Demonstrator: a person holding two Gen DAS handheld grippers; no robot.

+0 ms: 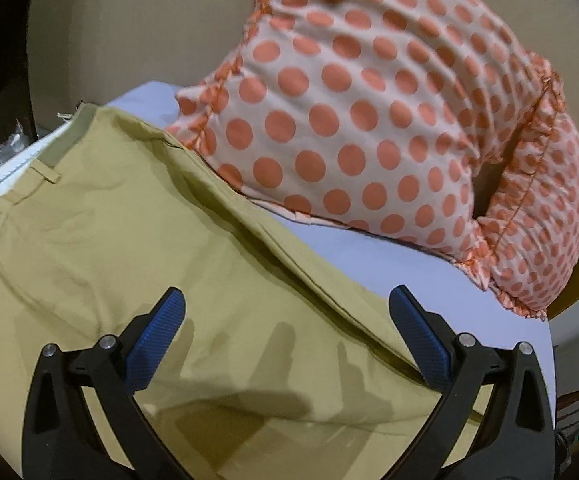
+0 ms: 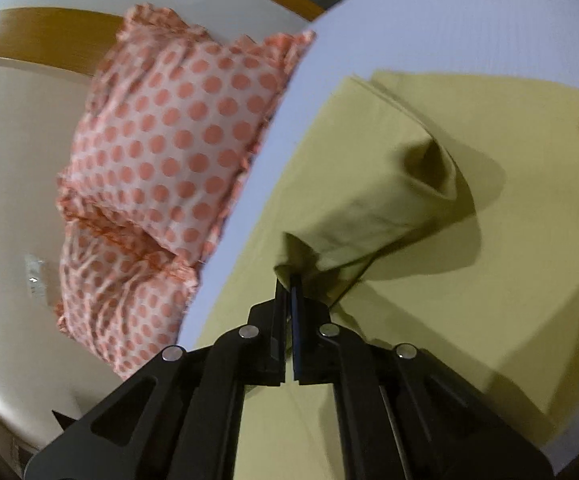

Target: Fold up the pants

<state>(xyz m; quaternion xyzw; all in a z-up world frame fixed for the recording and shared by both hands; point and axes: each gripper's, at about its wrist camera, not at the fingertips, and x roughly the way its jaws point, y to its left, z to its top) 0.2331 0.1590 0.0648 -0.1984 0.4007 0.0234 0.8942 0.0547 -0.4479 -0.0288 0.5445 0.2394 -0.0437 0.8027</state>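
Note:
Khaki pants (image 1: 137, 240) lie on a light blue bed sheet (image 1: 369, 256). In the left wrist view the waistband with belt loops (image 1: 47, 170) is at the upper left. My left gripper (image 1: 287, 308) is open and empty, hovering just above the pants fabric. In the right wrist view my right gripper (image 2: 291, 280) is shut on a bunched edge of the pants (image 2: 369, 208) and holds it lifted above the flat part of the pants (image 2: 509, 280).
Two pink pillows with orange polka dots (image 1: 369, 120) lie on the bed beyond the pants, also in the right wrist view (image 2: 169, 148). A wooden headboard (image 2: 49, 32) and cream wall stand behind. The sheet's edge (image 2: 225, 232) runs beside the pillows.

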